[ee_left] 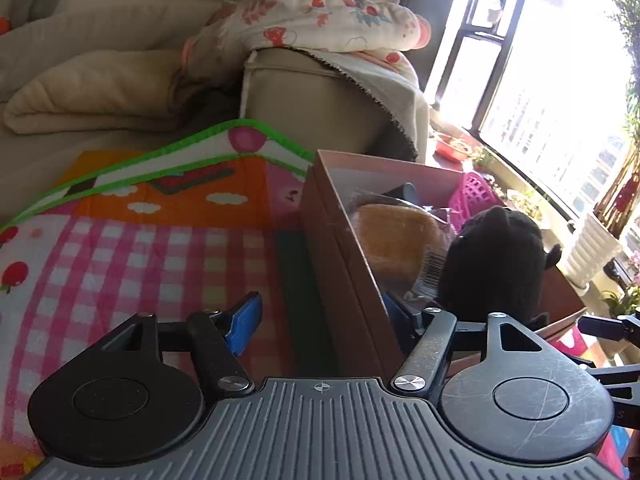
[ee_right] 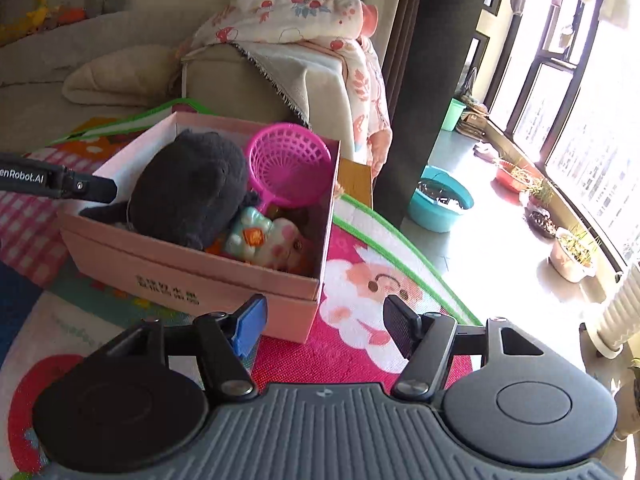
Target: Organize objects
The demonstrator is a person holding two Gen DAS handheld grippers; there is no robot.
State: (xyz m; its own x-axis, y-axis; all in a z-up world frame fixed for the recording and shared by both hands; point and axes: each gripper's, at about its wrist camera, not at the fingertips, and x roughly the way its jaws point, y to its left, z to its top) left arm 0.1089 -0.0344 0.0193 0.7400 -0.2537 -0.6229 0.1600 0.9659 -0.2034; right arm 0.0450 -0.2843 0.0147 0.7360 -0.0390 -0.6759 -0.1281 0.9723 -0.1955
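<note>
Risk: black plush toy (ee_right: 192,196), heaped at 10 o'clock in the pink box (ee_right: 192,280), could topple out if the left gripper (ee_left: 324,320), jaws wide astride the wall, lifts it; right gripper (ee_right: 324,326) gapes empty.

A pink box (ee_right: 192,276) holds a black plush toy (ee_right: 192,188) and magenta basket (ee_right: 288,160) on a pink-checked mat (ee_left: 120,256).

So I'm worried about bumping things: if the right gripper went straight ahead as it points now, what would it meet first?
Probably the near corner of the pink box, just ahead of the open right gripper. Depth is hard to judge; it might skim past onto the play mat.
</note>
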